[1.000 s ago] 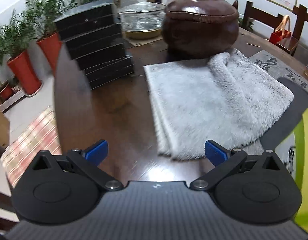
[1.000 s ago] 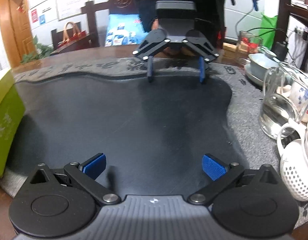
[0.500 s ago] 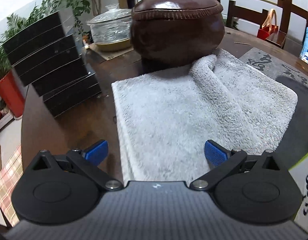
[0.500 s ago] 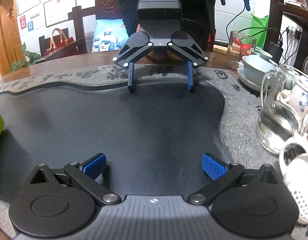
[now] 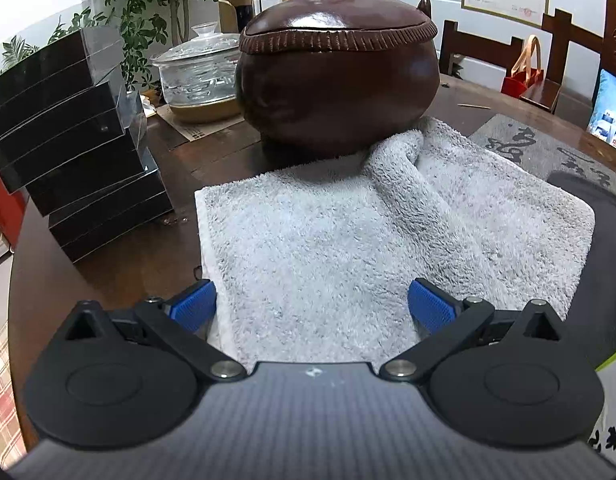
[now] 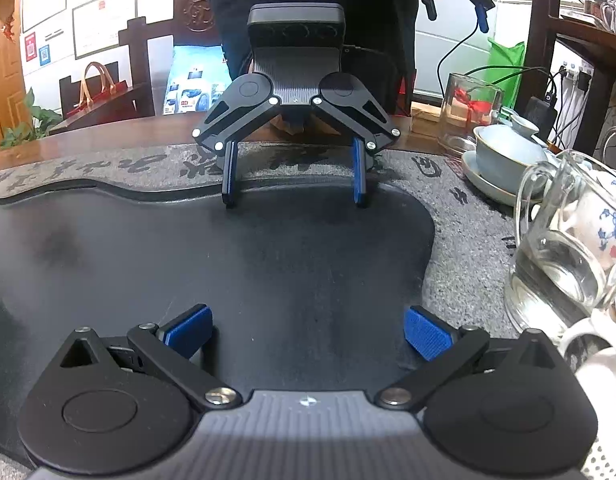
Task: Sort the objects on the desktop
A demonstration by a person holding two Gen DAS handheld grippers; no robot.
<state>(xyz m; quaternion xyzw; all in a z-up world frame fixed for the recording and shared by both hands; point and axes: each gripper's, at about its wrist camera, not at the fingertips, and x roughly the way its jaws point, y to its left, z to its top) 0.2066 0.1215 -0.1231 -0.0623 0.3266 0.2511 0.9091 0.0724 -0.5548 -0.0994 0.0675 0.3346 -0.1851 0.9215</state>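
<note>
behind the grey towel [image 5: 348,240], a brown pot [image 5: 336,80] presses its far fold.

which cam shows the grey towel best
The left wrist view: the grey towel fills its centre, spread on the table with one fold bunched against the brown pot. The right wrist view shows none of it, only the dark tray.

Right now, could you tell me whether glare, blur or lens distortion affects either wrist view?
Left wrist view: sharp, the brown pot carries window highlights, and the fisheye bows the stacked black boxes at the edge. Right wrist view: sharp centre, a soft sheen on the dark tray, and the glass pitcher stretched at the right edge.
</note>
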